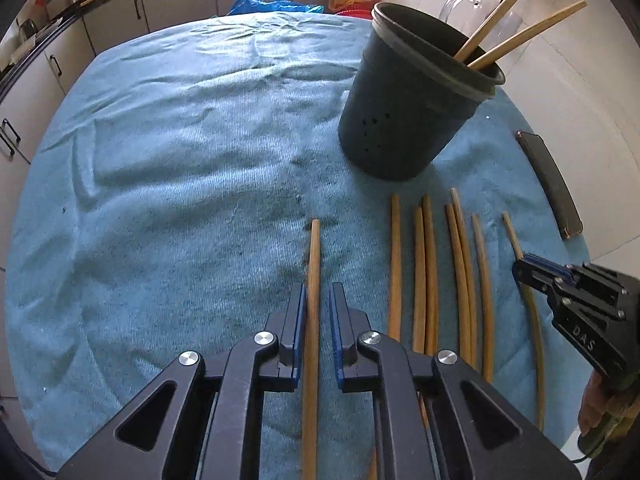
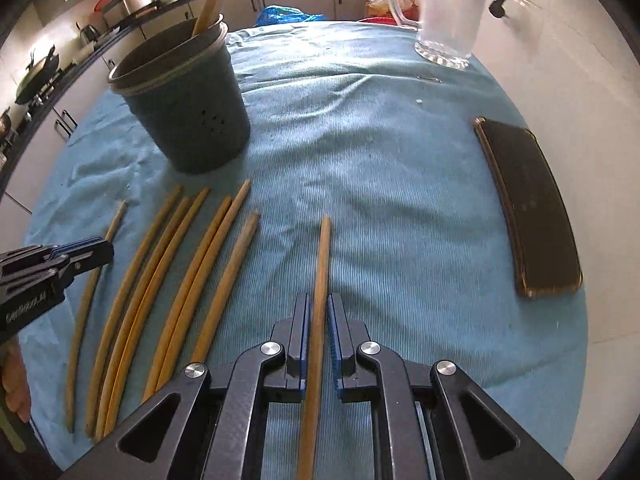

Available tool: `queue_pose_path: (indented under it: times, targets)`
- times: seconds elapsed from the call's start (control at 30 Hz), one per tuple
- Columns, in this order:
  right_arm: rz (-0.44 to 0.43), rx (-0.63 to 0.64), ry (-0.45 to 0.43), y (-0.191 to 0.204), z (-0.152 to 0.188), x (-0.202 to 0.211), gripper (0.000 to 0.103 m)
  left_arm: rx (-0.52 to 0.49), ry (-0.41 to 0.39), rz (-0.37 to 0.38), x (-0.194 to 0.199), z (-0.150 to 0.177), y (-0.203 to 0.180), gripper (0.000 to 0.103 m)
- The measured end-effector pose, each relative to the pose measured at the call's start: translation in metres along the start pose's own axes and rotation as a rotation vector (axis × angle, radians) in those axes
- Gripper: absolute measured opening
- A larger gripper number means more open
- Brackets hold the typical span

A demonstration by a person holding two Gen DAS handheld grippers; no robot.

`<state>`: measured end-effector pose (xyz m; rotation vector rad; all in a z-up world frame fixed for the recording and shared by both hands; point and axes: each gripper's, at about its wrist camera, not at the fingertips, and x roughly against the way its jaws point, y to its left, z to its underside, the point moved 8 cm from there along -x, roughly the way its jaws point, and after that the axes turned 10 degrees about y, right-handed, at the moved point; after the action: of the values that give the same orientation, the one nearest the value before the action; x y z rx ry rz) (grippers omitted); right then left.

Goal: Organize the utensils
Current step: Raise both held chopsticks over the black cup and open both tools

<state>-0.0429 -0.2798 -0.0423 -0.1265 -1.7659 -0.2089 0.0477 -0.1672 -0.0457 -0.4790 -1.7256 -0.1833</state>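
Observation:
Several wooden chopsticks [image 1: 426, 272] lie side by side on a blue towel [image 1: 180, 160]; they also show in the right wrist view [image 2: 160, 280]. A dark round holder [image 1: 412, 96] stands behind them with two chopsticks [image 1: 516, 30] in it; it also shows in the right wrist view [image 2: 184, 96]. My left gripper [image 1: 318, 292] straddles the leftmost chopstick [image 1: 314, 280], jaws narrowly apart, a gap on the right side. My right gripper [image 2: 319, 304] has its jaws closed against the rightmost chopstick [image 2: 322, 272]. Each gripper shows in the other's view: the right [image 1: 524, 270], the left [image 2: 100, 248].
A dark phone [image 2: 528, 208] lies on the towel at the right, also in the left wrist view [image 1: 550, 184]. A glass mug [image 2: 444, 12] stands at the far right. Kitchen cabinets and counters with pots ring the table's far and left sides.

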Motion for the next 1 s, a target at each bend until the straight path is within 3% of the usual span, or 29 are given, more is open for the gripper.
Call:
queue_pose_path:
  times: [0.2,0.27,0.37,0.53,1.0]
  targets:
    - [0.02,0.036,-0.013,0.002,-0.008,0.0,0.009,-0.02,-0.013,-0.034,-0.004,-0.003,-0.007,0.011]
    - [0.029,0.04,-0.02,0.003,-0.008,0.0,0.007,-0.039,-0.025,-0.06,-0.004,-0.001,-0.007,0.006]
    - [0.007,0.022,-0.02,0.003,-0.008,0.002,0.007,-0.025,-0.038,-0.043,0.001,0.003,-0.008,0.006]
    - [-0.041,-0.004,-0.066,0.001,-0.003,0.019,0.007,-0.045,-0.133,-0.044,0.041,0.012,-0.008,0.006]
    - [-0.087,-0.015,-0.33,0.007,0.019,0.133,0.007,-0.064,-0.383,-0.026,0.144,0.041,-0.022,0.006]
